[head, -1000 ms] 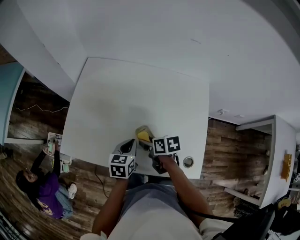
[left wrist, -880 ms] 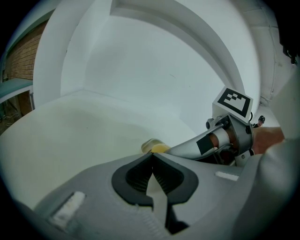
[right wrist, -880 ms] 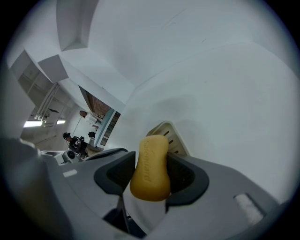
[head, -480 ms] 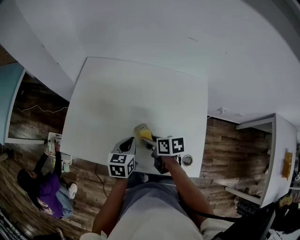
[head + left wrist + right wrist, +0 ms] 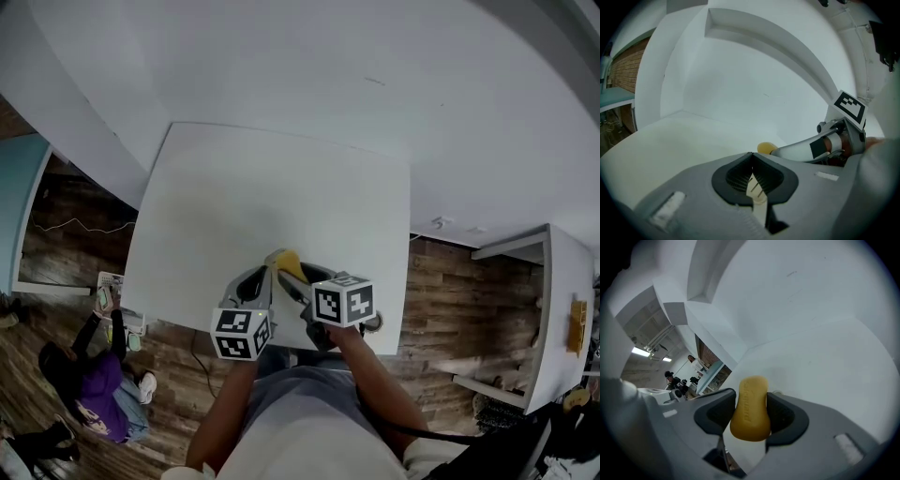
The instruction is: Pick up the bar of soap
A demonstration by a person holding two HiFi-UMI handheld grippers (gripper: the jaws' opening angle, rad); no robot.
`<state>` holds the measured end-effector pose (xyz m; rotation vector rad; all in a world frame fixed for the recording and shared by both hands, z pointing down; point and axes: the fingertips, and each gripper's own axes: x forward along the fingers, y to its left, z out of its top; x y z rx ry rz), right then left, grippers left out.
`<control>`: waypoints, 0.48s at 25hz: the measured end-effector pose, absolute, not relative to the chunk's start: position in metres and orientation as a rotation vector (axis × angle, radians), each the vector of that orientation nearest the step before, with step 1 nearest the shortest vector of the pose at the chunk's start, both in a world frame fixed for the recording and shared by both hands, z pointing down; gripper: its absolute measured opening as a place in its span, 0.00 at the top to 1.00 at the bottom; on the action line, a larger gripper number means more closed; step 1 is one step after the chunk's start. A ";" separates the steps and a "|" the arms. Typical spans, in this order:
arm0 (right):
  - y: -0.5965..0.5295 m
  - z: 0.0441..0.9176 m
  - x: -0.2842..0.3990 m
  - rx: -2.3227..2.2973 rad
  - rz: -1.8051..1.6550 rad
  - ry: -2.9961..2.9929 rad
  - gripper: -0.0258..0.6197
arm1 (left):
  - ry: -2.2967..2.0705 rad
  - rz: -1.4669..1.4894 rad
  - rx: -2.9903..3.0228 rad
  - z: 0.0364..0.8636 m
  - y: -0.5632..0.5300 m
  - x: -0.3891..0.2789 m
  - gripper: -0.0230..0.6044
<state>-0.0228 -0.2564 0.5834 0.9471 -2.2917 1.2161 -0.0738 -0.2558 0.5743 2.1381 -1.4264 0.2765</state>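
Note:
The yellow bar of soap [image 5: 750, 408] stands on edge between the jaws of my right gripper [image 5: 751, 414], which is shut on it and holds it above the white table [image 5: 820, 362]. From the head view the soap [image 5: 288, 263] shows near the table's front edge, just ahead of the right gripper [image 5: 292, 278]. My left gripper [image 5: 253, 281] sits close beside it on the left, jaws shut on nothing. In the left gripper view the soap [image 5: 765, 148] peeks out past the left gripper [image 5: 753, 174], with the right gripper's finger over it.
The white table [image 5: 272, 197] stands against a white wall. A round hole [image 5: 375, 322] is near its front right corner. A person in purple [image 5: 89, 389] sits on the wooden floor at lower left. A second white table [image 5: 553, 319] is at the right.
The right gripper has tilted and lifted slightly with the soap held in it. The left gripper has closed in beside it. The seated person on the floor has shifted.

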 end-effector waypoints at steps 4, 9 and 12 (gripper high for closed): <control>-0.260 0.558 -0.028 0.965 1.150 -2.355 0.63 | -1.455 0.229 2.173 0.549 -0.263 -0.074 0.97; -0.264 0.527 -0.032 0.977 1.056 -2.431 0.63 | -1.498 0.202 2.197 0.525 -0.269 -0.077 0.97; -0.268 0.508 -0.030 0.998 1.005 -2.471 0.63 | -1.519 0.191 2.222 0.511 -0.274 -0.078 0.97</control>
